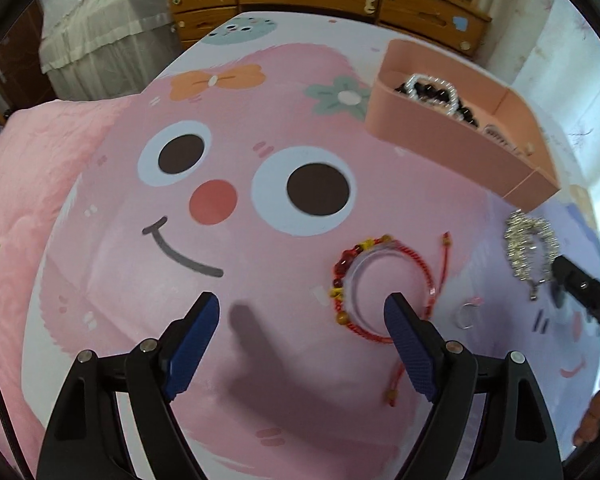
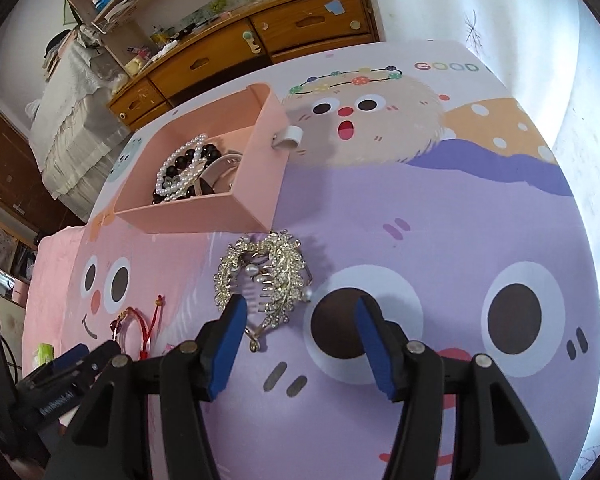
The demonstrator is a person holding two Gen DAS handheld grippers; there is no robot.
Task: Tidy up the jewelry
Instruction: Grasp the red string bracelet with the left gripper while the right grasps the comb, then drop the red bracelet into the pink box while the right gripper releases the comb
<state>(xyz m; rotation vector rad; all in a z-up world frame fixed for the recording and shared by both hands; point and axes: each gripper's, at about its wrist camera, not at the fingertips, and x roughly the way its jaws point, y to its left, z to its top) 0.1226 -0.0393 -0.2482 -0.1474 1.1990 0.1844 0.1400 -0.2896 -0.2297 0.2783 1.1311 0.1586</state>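
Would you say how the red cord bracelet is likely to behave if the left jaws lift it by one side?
The red cord bracelet would probably sag, since its thin cord and loose tails lie limp on the sheet. It looks light. Its beads cluster on one side, so that side may hang lowest.

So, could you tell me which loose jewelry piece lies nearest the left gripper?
The red cord bracelet: the left gripper's right finger overlaps it, while the rhinestone hair comb lies farther right.

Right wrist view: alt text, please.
The open right gripper hovers over a rhinestone hair comb lying on a cartoon-print bedsheet. Behind it sits a pink box holding pearl and black bead bracelets.
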